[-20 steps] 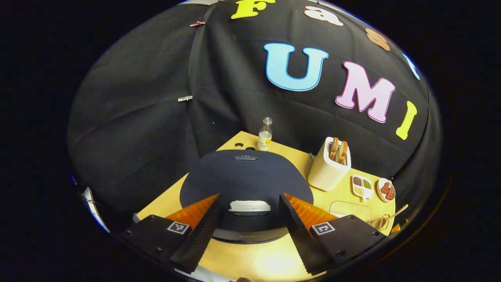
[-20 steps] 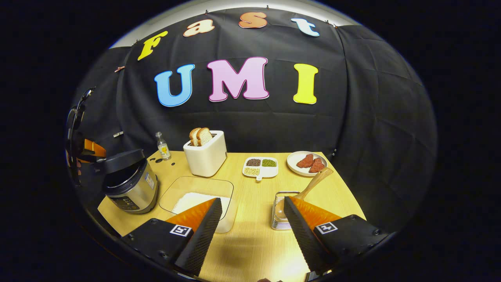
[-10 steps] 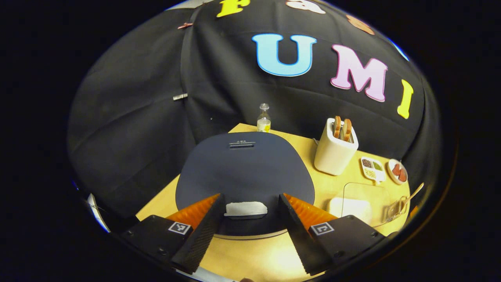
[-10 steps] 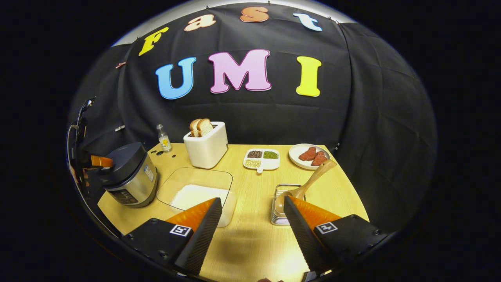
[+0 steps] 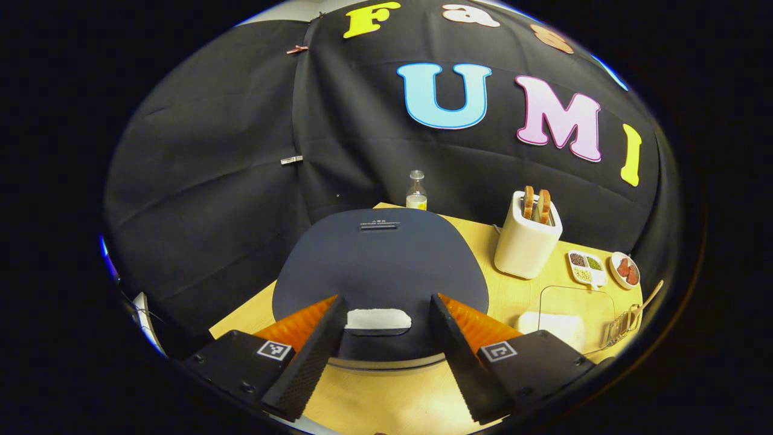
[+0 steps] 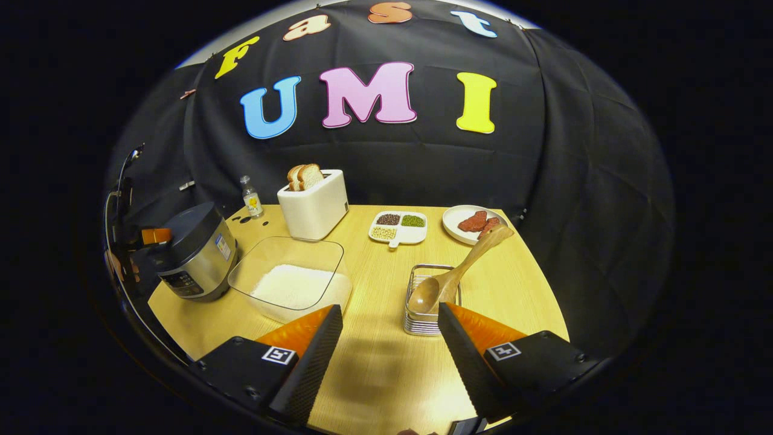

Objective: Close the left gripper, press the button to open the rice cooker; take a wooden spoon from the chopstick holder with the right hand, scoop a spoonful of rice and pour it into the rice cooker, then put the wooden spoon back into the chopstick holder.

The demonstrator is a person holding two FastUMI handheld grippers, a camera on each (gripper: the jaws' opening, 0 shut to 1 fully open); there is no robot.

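Observation:
The rice cooker (image 5: 380, 260) fills the middle of the left gripper view, its dark lid down and its white button (image 5: 378, 318) at the near edge. My left gripper (image 5: 388, 302) is open, one finger on each side of the button. In the right gripper view the rice cooker (image 6: 196, 251) stands at the table's left edge, with the left gripper (image 6: 151, 235) at its lid. A wooden spoon (image 6: 459, 272) leans in the wire chopstick holder (image 6: 430, 317). A glass container of rice (image 6: 290, 284) sits between them. My right gripper (image 6: 389, 311) is open, near the holder.
A white toaster (image 6: 314, 202) with bread, a small bottle (image 6: 249, 196), a divided dish of beans (image 6: 398, 226) and a plate of red slices (image 6: 474, 222) line the back of the wooden table (image 6: 374, 362). The black cloth wall stands close behind.
In the right gripper view the cooker's lid looked ajar a second ago and now lies shut. The right gripper has drawn back, so more of the spoon and holder shows.

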